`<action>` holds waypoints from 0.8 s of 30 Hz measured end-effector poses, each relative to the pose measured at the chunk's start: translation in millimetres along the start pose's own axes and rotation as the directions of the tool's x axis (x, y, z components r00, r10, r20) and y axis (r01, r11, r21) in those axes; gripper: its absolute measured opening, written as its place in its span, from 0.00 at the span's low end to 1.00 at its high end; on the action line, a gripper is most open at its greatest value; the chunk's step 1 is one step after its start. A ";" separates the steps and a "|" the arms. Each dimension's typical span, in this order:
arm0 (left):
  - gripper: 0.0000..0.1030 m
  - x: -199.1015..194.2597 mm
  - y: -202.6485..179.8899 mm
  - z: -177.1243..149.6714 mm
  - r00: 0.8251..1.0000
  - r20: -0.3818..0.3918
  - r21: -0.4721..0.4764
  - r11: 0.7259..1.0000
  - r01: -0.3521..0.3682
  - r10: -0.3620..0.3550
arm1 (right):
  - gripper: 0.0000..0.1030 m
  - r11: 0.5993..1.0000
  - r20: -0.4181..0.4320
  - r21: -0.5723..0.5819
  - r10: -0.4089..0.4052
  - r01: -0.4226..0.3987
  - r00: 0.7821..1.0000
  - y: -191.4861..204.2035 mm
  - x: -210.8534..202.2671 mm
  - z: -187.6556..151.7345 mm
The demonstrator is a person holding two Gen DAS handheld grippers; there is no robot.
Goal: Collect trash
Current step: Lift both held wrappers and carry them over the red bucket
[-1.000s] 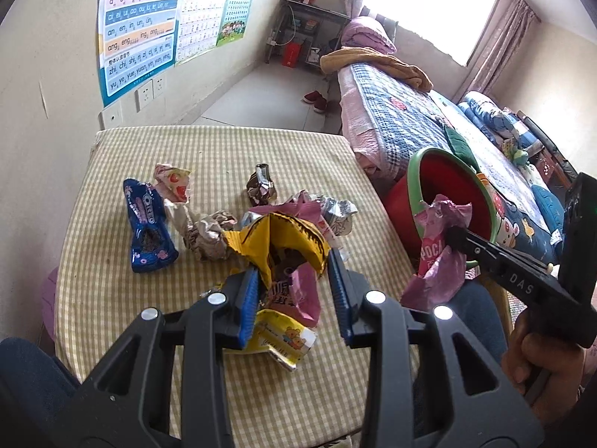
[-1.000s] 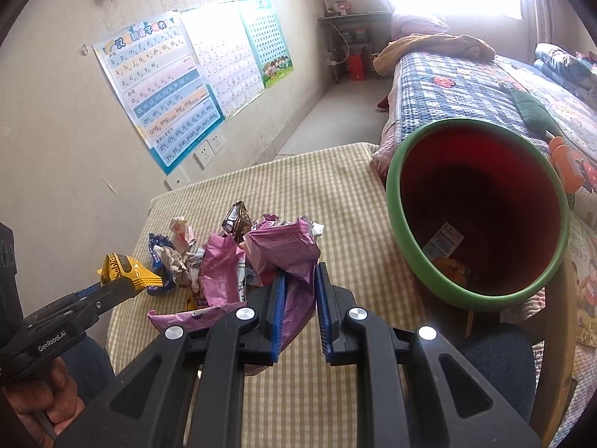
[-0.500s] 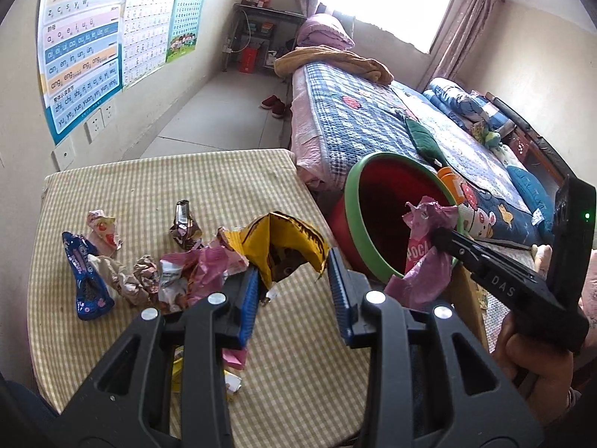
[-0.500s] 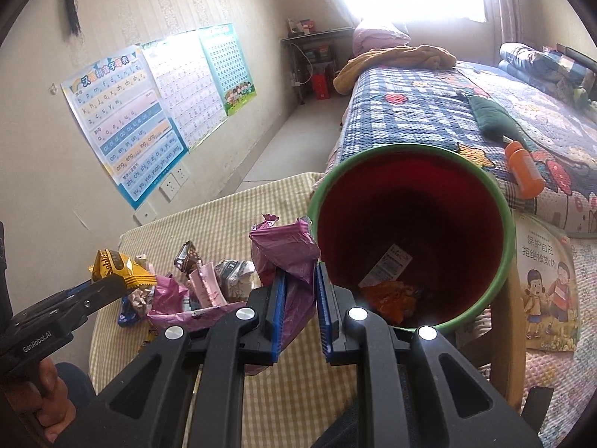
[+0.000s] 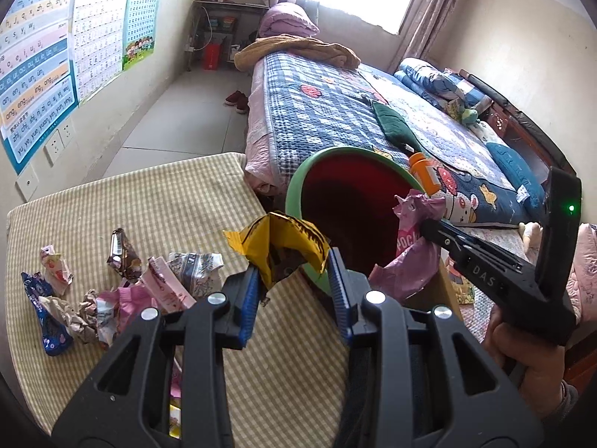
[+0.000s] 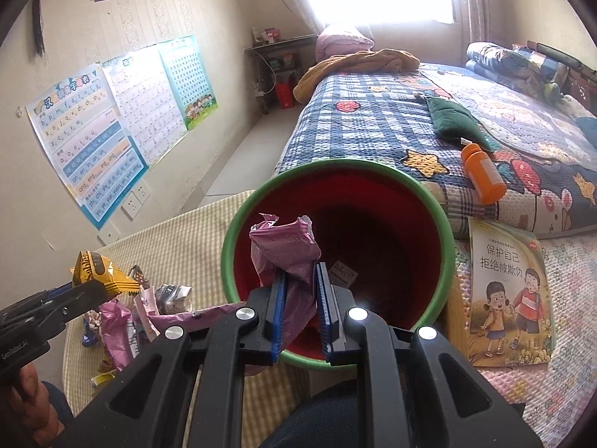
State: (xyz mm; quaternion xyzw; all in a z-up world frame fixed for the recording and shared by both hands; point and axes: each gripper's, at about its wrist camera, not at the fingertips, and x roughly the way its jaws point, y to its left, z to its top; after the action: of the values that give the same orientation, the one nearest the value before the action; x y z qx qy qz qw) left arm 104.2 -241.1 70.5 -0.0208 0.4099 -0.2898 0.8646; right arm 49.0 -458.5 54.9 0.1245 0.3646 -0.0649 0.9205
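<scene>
Bed [image 6: 410, 119] with blue checked quilt fills the far side. Table [image 5: 156, 201] wears yellow-checked cloth, wrapper pile [image 5: 123, 291] crumpled on its left part. Bucket [image 6: 238, 220], round, green rim and red inside, stands at the table's right edge; a paper scrap with unreadable print lies on its bottom. Picture book [image 6: 511, 298] with Chinese title lies beside the bucket, orange bottle [image 6: 483, 173] on the quilt.

Right gripper [image 6: 300, 302] is held level over the bucket's near rim, fingers nearly together, pinching a crinkled purple bag [image 6: 287, 250] that stands up over the opening; "POCK" reads on it in the left view.

Left gripper [image 5: 294, 287] is over the table edge just beside the bucket, fingers spread wide, a shiny yellow wrapper [image 5: 280, 239] wedged upright against the left finger. "DAS" is on the right gripper's body.
</scene>
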 end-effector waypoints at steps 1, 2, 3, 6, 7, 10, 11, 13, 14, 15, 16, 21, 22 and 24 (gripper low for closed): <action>0.32 3.6 -4.3 2.5 1.000 -0.001 0.006 1.000 0.008 -0.008 | 0.15 1.000 0.002 0.001 -0.007 0.007 1.000 -3.6 0.5 1.4; 0.32 7.2 -8.4 5.0 1.000 -0.003 0.009 1.000 0.016 -0.016 | 0.15 1.000 0.004 0.001 -0.016 0.016 1.000 -7.3 1.1 2.7; 0.32 10.4 -11.6 7.0 1.000 -0.004 0.012 1.000 0.024 -0.024 | 0.15 1.000 0.005 0.001 -0.024 0.024 1.000 -10.4 2.3 3.8; 0.32 20.0 -21.6 12.1 0.999 -0.008 0.021 0.999 0.043 -0.043 | 0.15 0.999 0.004 0.009 -0.045 0.045 0.999 -22.4 6.6 6.0; 0.32 23.5 -24.7 13.8 0.999 -0.011 0.025 0.998 0.049 -0.049 | 0.15 0.999 0.001 0.015 -0.050 0.050 0.999 -26.7 8.3 6.4; 0.32 33.9 -32.7 18.9 0.998 -0.021 0.035 0.997 0.064 -0.063 | 0.15 0.998 -0.006 0.028 -0.062 0.062 0.998 -37.7 13.9 7.1; 0.32 36.8 -35.2 20.8 0.997 -0.024 0.037 0.997 0.067 -0.067 | 0.15 0.997 -0.009 0.031 -0.064 0.064 0.998 -40.7 16.0 7.0; 0.32 43.9 -38.5 24.7 0.997 -0.032 0.039 0.997 0.073 -0.072 | 0.15 0.997 -0.011 0.033 -0.072 0.072 0.997 -45.5 20.3 7.3; 0.32 47.3 -40.1 26.4 0.997 -0.036 0.040 0.996 0.076 -0.075 | 0.15 0.997 -0.014 0.035 -0.074 0.074 0.997 -47.8 22.8 7.6; 0.32 50.9 -42.1 28.2 0.996 -0.039 0.042 0.996 0.080 -0.078 | 0.15 0.996 -0.016 0.037 -0.075 0.075 0.997 -49.7 25.1 7.8; 0.32 54.7 -44.3 30.1 0.996 -0.043 0.045 0.996 0.082 -0.080 | 0.15 0.996 -0.018 0.041 -0.076 0.076 0.997 -51.9 27.9 8.4; 0.32 73.1 -54.3 37.7 0.994 -0.062 0.058 0.994 0.093 -0.090 | 0.16 0.995 -0.014 0.048 -0.089 0.090 0.996 -61.7 36.8 14.6; 0.32 77.0 -57.1 39.4 0.994 -0.063 0.058 0.994 0.094 -0.091 | 0.20 0.995 -0.014 0.047 -0.091 0.092 0.996 -63.5 38.3 16.5; 0.44 82.8 -61.1 41.9 0.994 -0.062 0.058 0.993 0.098 -0.095 | 0.25 0.994 -0.021 0.044 -0.095 0.095 0.995 -66.8 42.4 19.4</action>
State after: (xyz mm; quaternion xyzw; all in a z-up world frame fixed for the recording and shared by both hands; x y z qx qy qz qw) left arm 145.9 -343.2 57.3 -0.0058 0.4251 -0.3441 0.8372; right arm 78.4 -529.2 27.2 0.1281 0.3770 -0.1155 0.9100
